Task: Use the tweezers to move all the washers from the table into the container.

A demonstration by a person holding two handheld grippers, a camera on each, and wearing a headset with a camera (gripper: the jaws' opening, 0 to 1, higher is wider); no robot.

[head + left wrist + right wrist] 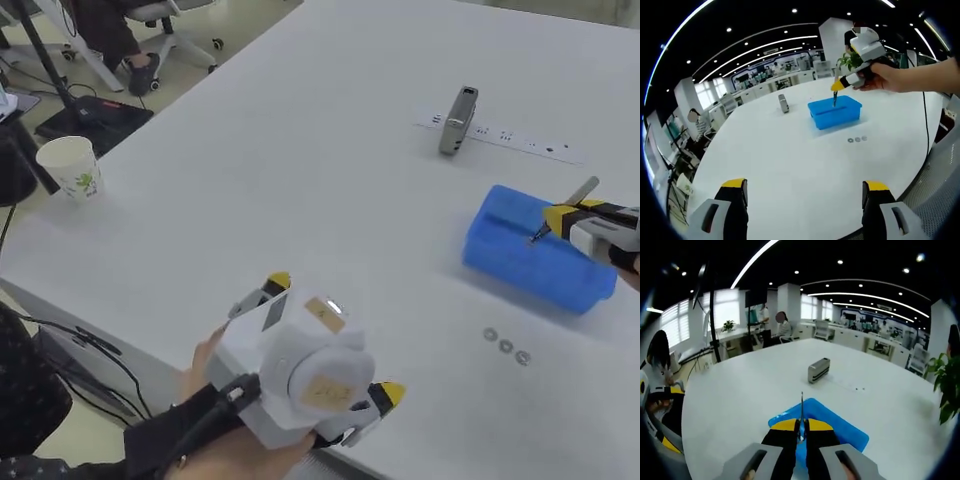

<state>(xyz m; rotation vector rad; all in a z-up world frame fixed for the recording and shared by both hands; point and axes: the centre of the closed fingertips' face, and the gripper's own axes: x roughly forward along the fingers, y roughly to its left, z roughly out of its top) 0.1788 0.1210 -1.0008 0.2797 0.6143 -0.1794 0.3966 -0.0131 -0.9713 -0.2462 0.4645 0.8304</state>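
Pinching the tweezers (583, 187), the right tongs (801, 426) hang above the container (510, 255), likely for a drop. The left tongs (804, 185) gape, idle.

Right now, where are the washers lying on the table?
In the head view, three washers lie in a short row on the table, at the right, on the near side of the blue container.

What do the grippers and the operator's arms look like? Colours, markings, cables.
Both grippers have white-grey bodies and grey-and-black jaws tipped in yellow. The left gripper carries tan labels on its housing, and a black cable runs back from it along a dark sleeve. The right gripper has the same build, and the forearm behind it is unsleeved.
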